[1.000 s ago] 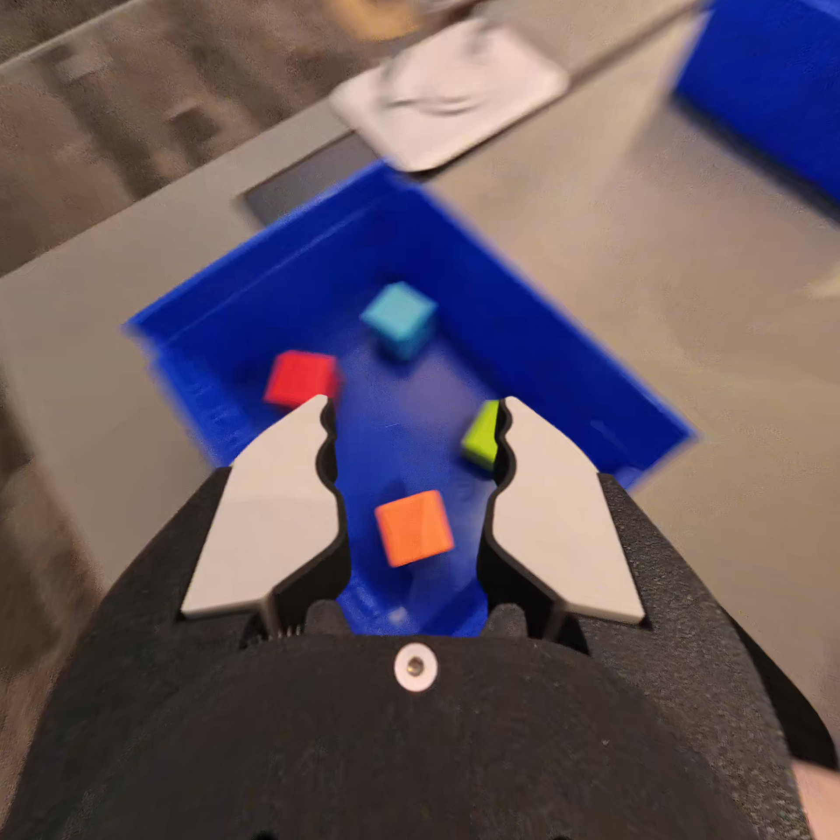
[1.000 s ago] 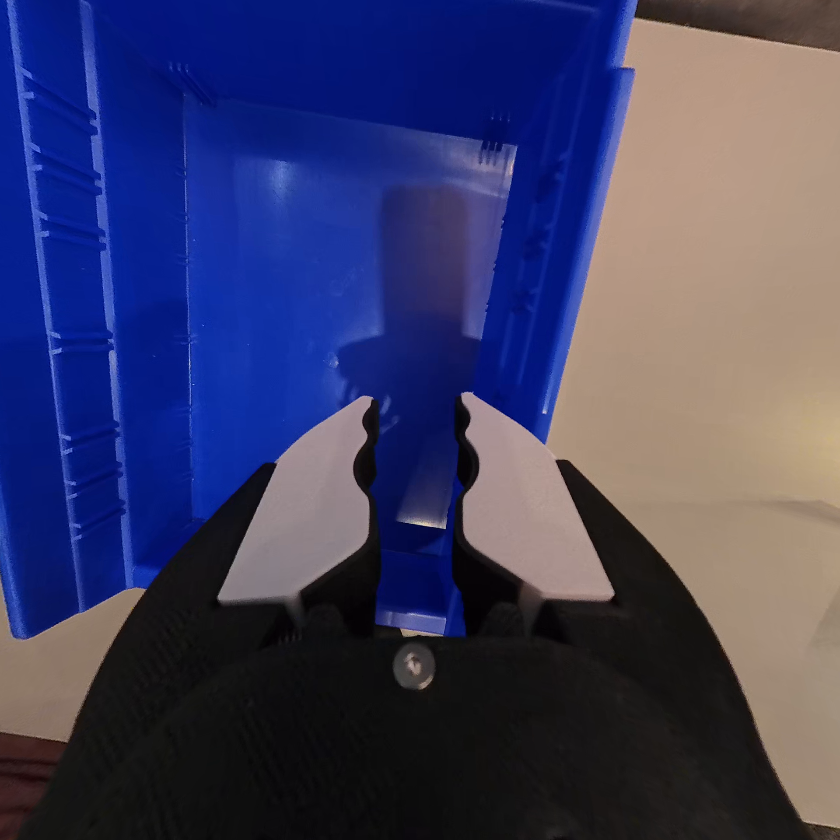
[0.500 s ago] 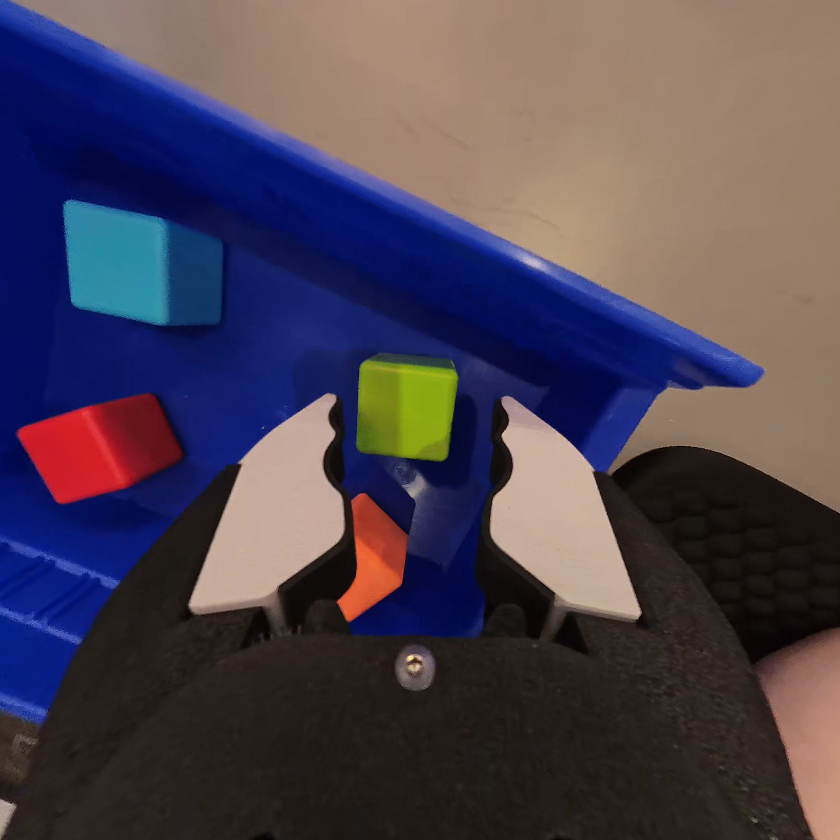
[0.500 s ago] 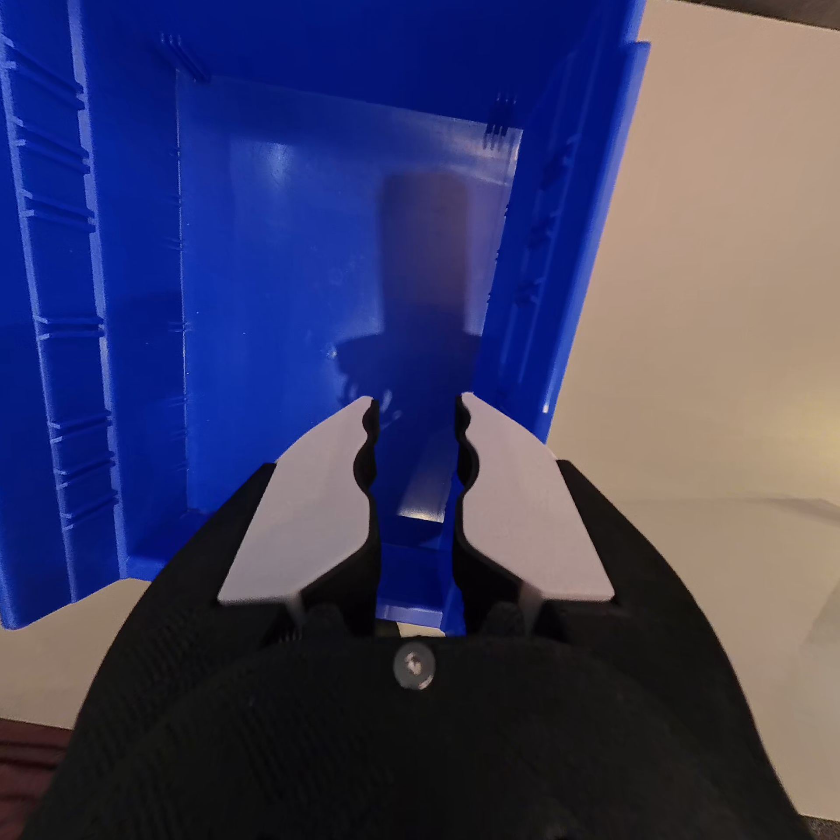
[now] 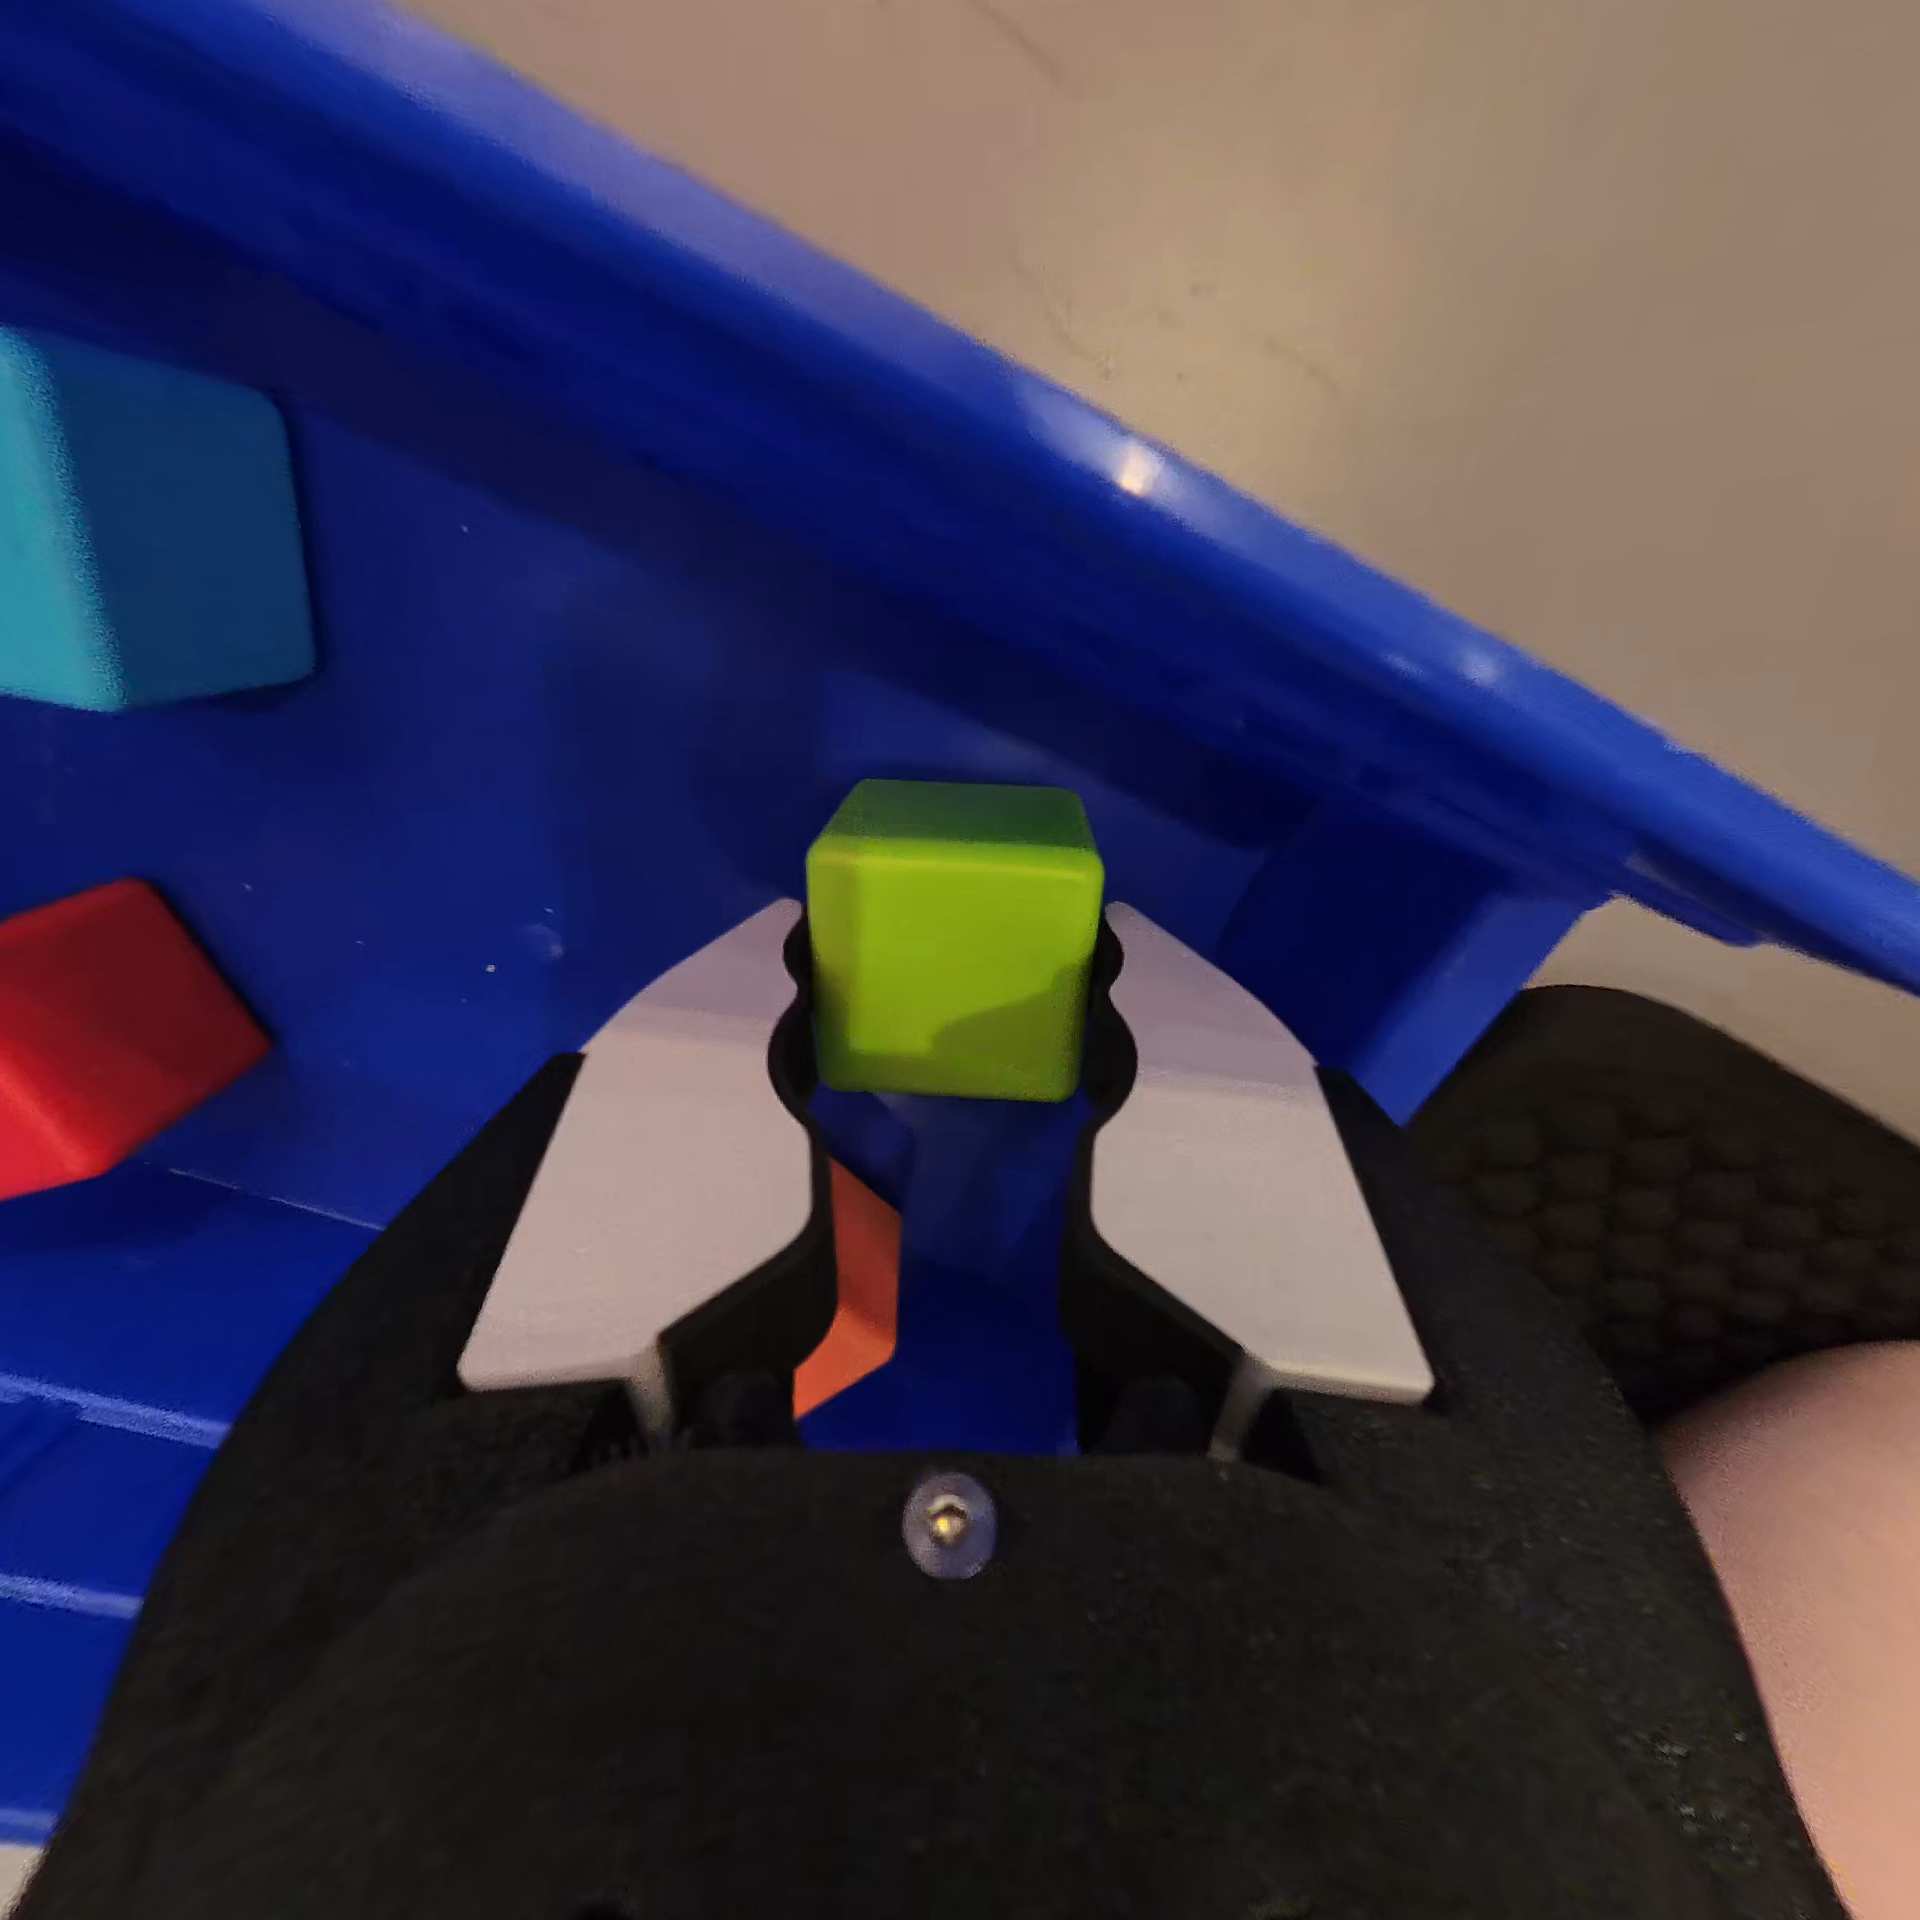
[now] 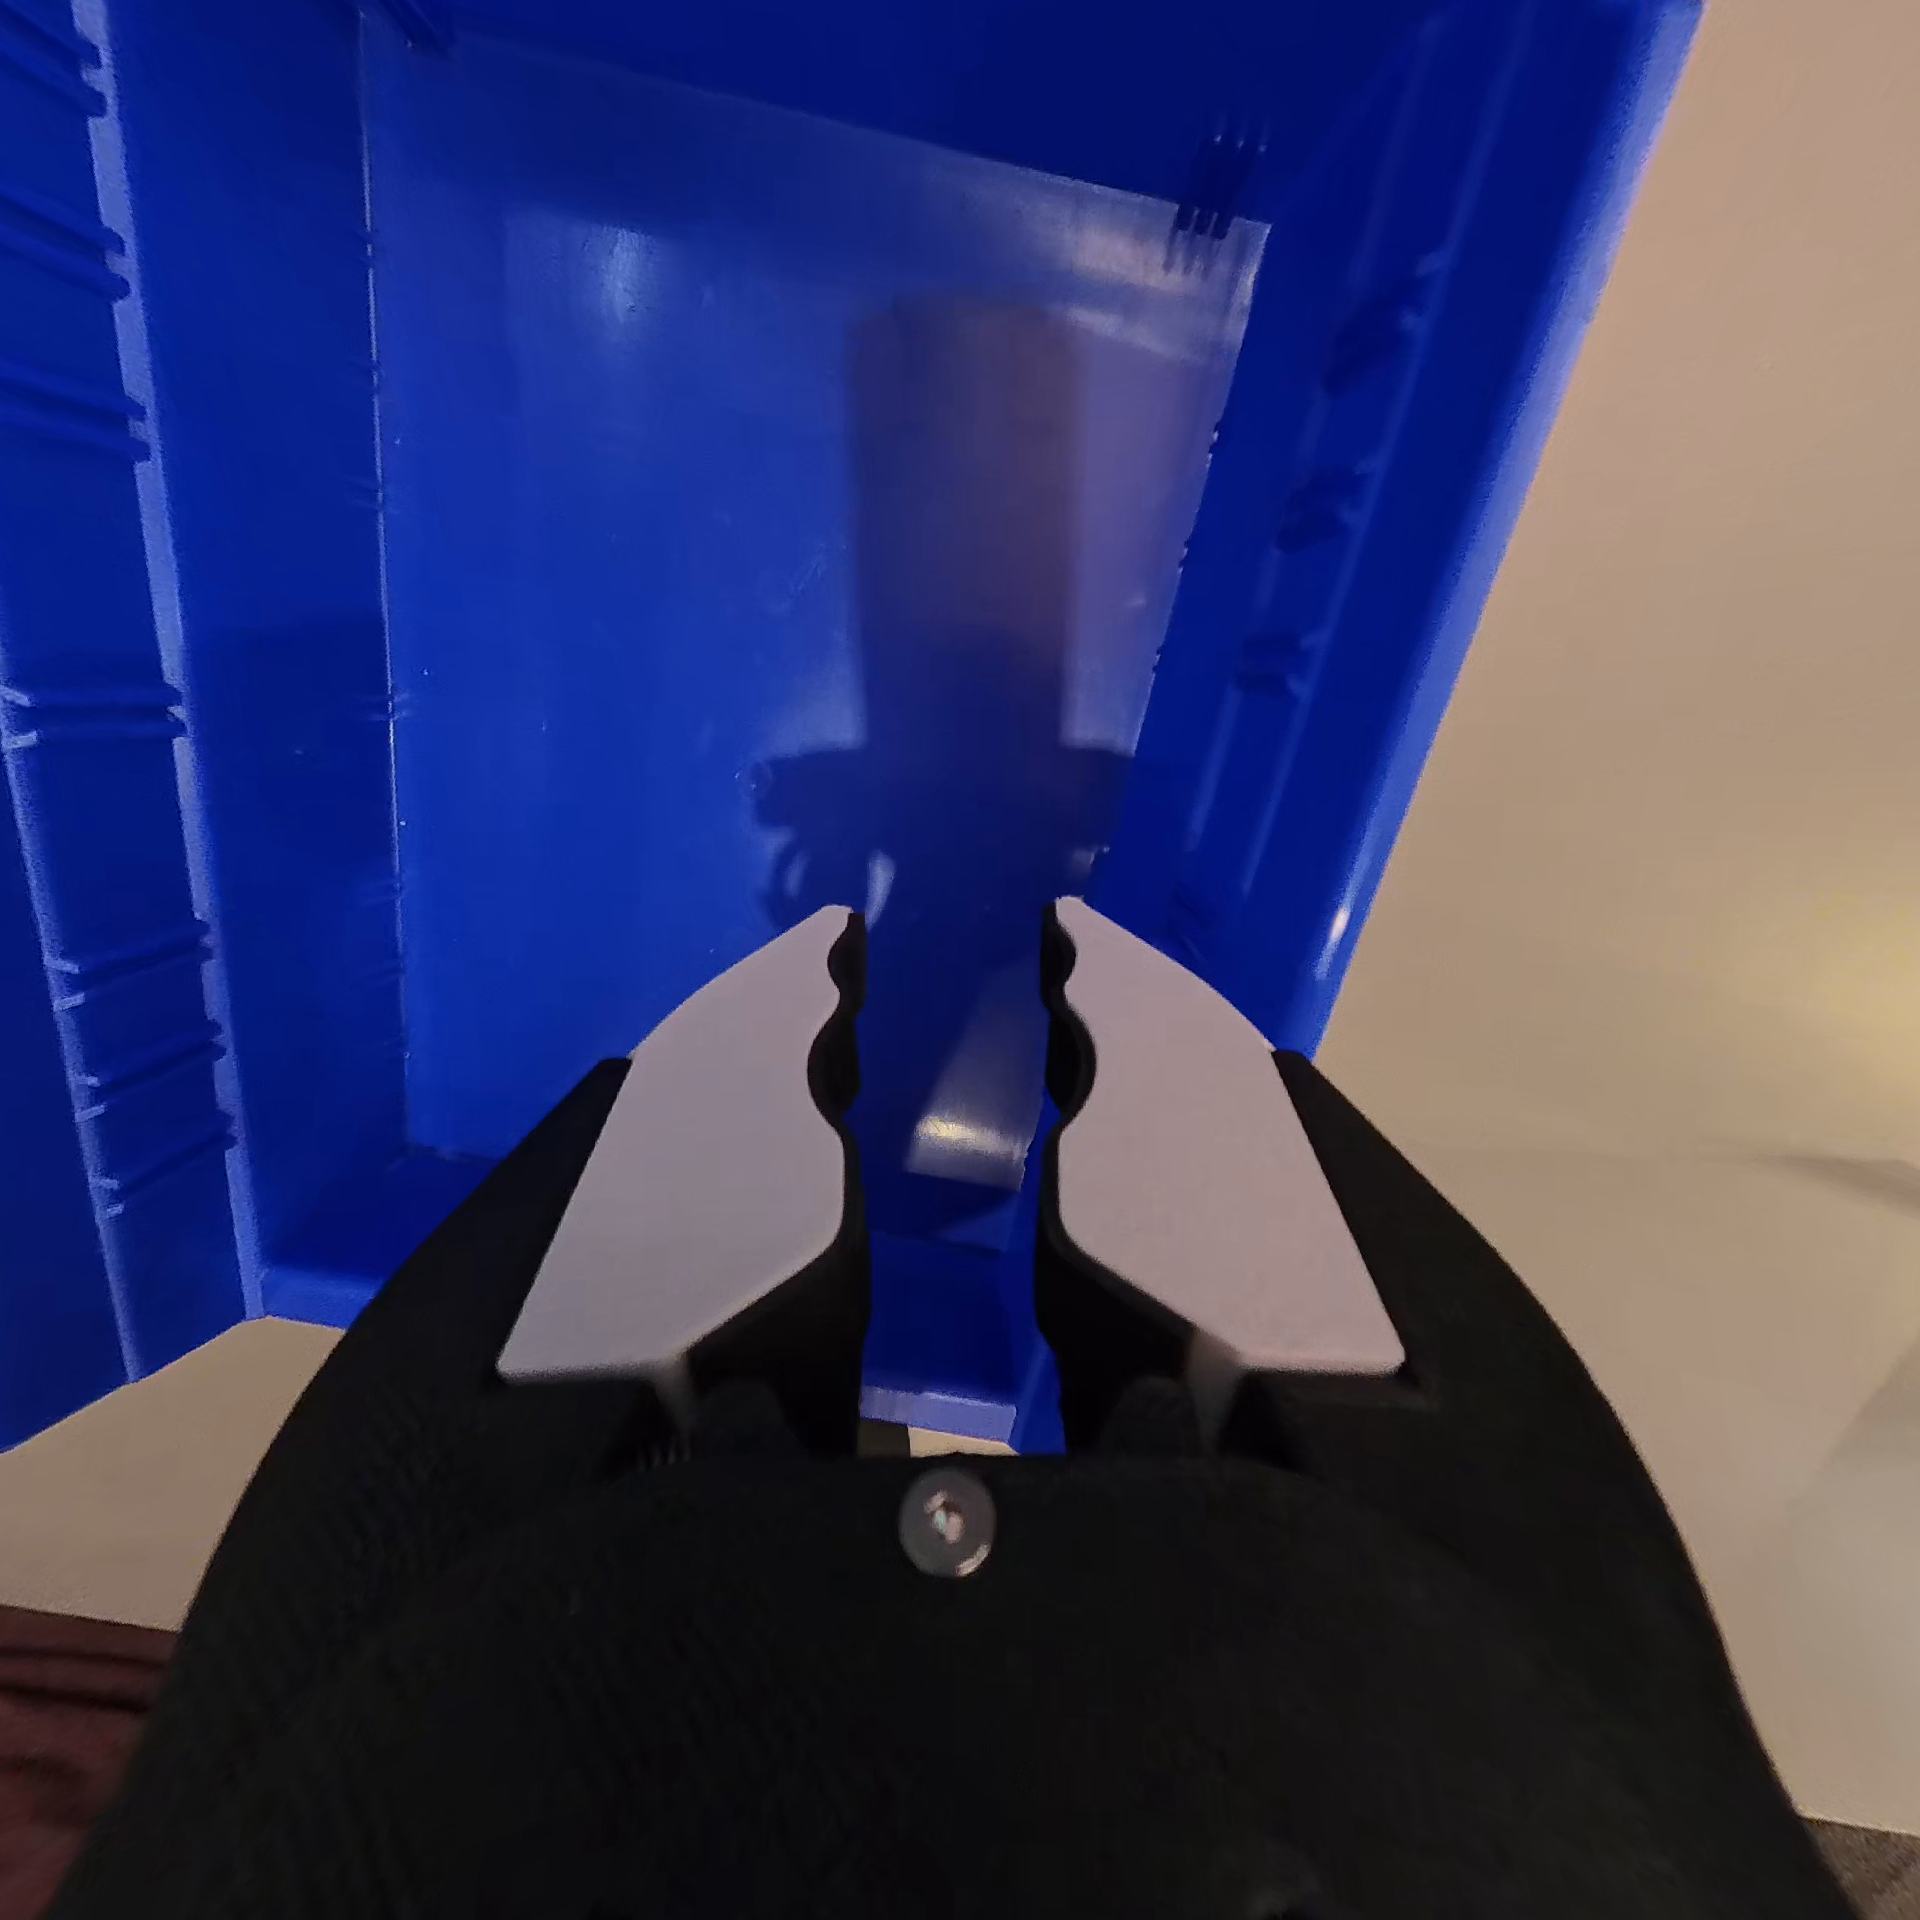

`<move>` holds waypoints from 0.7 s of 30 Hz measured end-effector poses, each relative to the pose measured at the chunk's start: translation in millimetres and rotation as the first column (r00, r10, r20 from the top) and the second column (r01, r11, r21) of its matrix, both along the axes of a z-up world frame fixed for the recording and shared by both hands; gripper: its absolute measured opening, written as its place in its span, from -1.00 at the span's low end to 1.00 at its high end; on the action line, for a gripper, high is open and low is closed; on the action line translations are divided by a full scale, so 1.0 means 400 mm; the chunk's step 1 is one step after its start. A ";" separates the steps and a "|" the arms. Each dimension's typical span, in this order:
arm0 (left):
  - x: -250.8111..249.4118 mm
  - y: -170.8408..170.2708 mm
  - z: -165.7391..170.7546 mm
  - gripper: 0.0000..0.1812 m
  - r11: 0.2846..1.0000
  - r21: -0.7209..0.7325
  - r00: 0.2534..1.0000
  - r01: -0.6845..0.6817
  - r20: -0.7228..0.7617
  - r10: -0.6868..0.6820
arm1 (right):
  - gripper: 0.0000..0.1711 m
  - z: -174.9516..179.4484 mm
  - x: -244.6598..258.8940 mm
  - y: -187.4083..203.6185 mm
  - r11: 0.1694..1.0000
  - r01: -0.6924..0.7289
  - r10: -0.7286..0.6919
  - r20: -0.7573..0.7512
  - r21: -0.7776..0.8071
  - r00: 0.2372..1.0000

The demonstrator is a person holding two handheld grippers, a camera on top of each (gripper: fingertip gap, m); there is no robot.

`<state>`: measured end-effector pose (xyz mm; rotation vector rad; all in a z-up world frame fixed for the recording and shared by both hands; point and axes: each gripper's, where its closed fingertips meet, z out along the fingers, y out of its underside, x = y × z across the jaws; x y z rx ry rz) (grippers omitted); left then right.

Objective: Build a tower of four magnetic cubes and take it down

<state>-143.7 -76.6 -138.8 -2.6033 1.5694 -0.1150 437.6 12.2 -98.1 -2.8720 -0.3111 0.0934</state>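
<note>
In the left wrist view my left gripper (image 5: 951, 935) is inside a blue bin (image 5: 1039, 499), shut on a lime green cube (image 5: 951, 956) held between the tips. An orange cube (image 5: 857, 1299) shows partly behind the left finger. A red cube (image 5: 94, 1039) and a light blue cube (image 5: 135, 530) lie on the bin floor at the left. In the right wrist view my right gripper (image 6: 951, 935) is open and empty, hovering over a second blue bin (image 6: 260, 727) that holds nothing.
A beige tabletop (image 5: 1455, 312) lies beyond the bin wall and shows right of the empty bin (image 6: 1662, 831). A black textured pad (image 5: 1683, 1195) sits at the right of the left wrist view, with part of a hand (image 5: 1829, 1558) at the edge. Spacing between my two grippers at the tips: around 60 cm.
My left gripper dropped into the bin, moved forward around the green cube and closed on it. The right gripper barely moved over the empty bin.
</note>
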 end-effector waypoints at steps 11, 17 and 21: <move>-0.031 0.071 0.318 -0.46 0.844 0.511 0.978 -0.164 0.198 0.070 | -0.60 -0.009 0.009 -0.002 1.000 0.011 -0.011 -0.008 -0.015 1.000; 0.277 0.044 0.471 -0.46 0.736 0.670 0.915 -0.091 0.348 -0.204 | -0.60 0.014 0.002 -0.001 1.000 0.008 -0.007 -0.022 0.019 1.000; 0.519 0.055 0.315 -0.46 0.843 0.538 0.898 -0.013 0.376 -0.226 | -0.60 0.021 -0.005 -0.006 1.000 -0.004 0.004 -0.019 0.023 1.000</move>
